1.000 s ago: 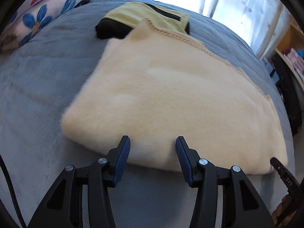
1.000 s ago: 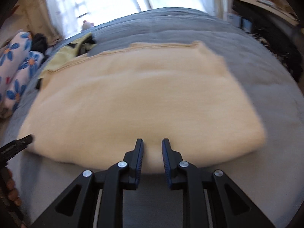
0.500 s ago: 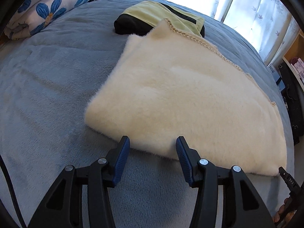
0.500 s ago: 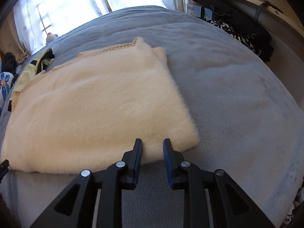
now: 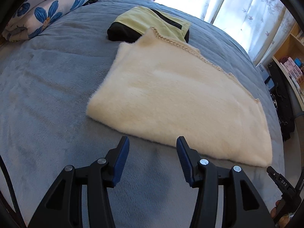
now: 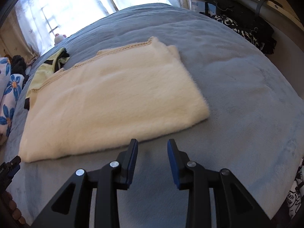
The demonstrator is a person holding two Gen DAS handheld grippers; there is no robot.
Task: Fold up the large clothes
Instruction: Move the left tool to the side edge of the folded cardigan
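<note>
Lying folded on the grey-blue bedspread (image 5: 47,95), the cream fleece garment (image 5: 180,102) forms a flat, roughly rectangular stack with its fuzzy folded edge nearest both tools. The left gripper (image 5: 153,142) hovers over bare bedspread just short of that edge; its blue-padded fingers (image 5: 121,161) are spread wide and hold nothing, and the garment extends ahead of them and off to the right finger's side. The right gripper (image 6: 152,145) is likewise short of the edge, its fingers (image 6: 132,163) parted with nothing between them; the tip of its left finger is near the garment's edge, though contact cannot be confirmed, and the bulk of the garment lies ahead and to the left finger's side. A stitched beige trim (image 5: 182,46) runs along the garment's far border. Beyond that border, touching or slightly under the far corner, rests a folded yellow-and-black garment (image 5: 152,21). Far ahead and to the left of the left fingers is a floral bundle (image 5: 47,13). A small plush toy (image 6: 59,38) sits at the bedspread's far end by the curtained window (image 6: 76,5).
</note>
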